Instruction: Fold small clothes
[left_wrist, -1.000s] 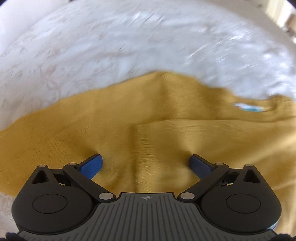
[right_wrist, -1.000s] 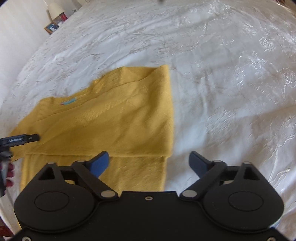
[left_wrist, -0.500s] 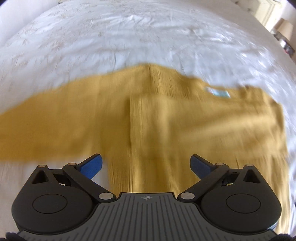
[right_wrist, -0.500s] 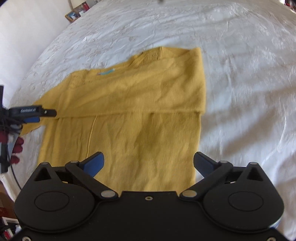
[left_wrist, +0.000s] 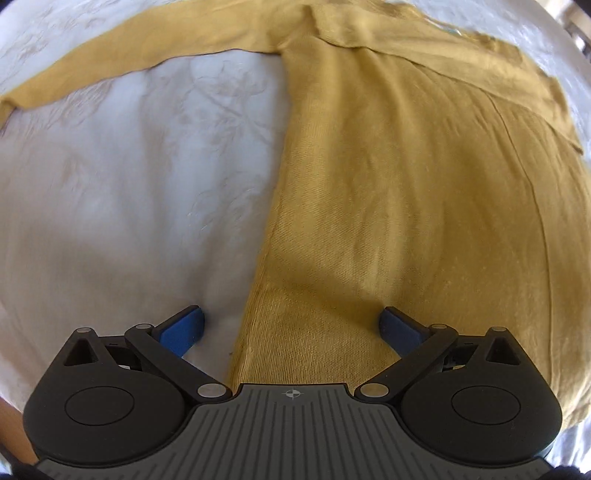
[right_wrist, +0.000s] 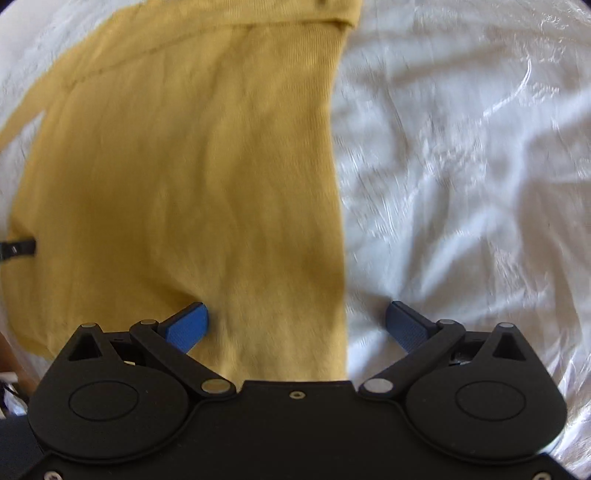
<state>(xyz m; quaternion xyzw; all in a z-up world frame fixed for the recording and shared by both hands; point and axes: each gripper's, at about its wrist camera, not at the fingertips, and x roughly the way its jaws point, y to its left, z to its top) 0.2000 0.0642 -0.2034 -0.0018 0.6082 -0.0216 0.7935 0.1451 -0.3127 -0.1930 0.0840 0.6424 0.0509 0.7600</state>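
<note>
Mustard-yellow sweater (left_wrist: 406, 177) lying flat on the white bedspread (left_wrist: 129, 166), its left side edge running between the wide-open, empty left tongs (left_wrist: 291, 326) and its right side edge between the wide-open, empty right tongs (right_wrist: 297, 321).

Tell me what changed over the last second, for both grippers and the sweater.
Both grippers dropped toward the near hem of the mustard sweater. The left gripper now straddles its left side edge; the right gripper straddles its right side edge. Nothing was gripped or released. Unchanged: both grippers open and empty, one sleeve folded across the chest, the other sleeve stretched out on the white bedspread.
</note>
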